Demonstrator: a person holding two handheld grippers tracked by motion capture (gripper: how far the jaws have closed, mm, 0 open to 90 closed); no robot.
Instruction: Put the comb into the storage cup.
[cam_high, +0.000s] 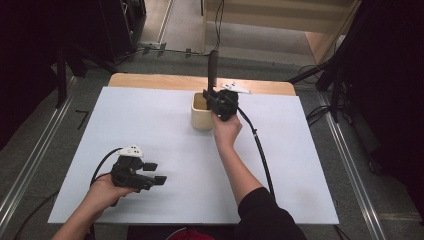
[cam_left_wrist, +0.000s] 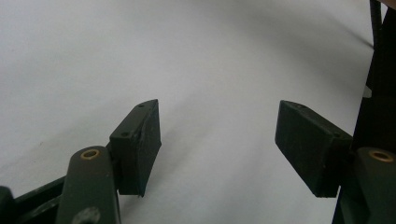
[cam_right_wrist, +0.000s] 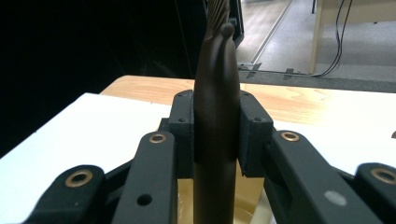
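Fingers of the right gripper (cam_right_wrist: 216, 135) are clenched on one dark brown, rounded utensil handle (cam_right_wrist: 216, 107), which stands upright in the single cream-coloured cylindrical holder (cam_high: 201, 116) at the far middle of the white surface (cam_high: 165, 135). Seen from the high view, the right gripper (cam_high: 220, 102) sits against the holder's right rim, with the handle (cam_high: 213, 65) rising above it. Its own camera adds the pinch itself, one pad on each side of the handle. Well apart, near the front left, the left gripper (cam_high: 152, 173) is held low over the bare surface; its own view shows two fingers (cam_left_wrist: 140, 144) released, nothing between them.
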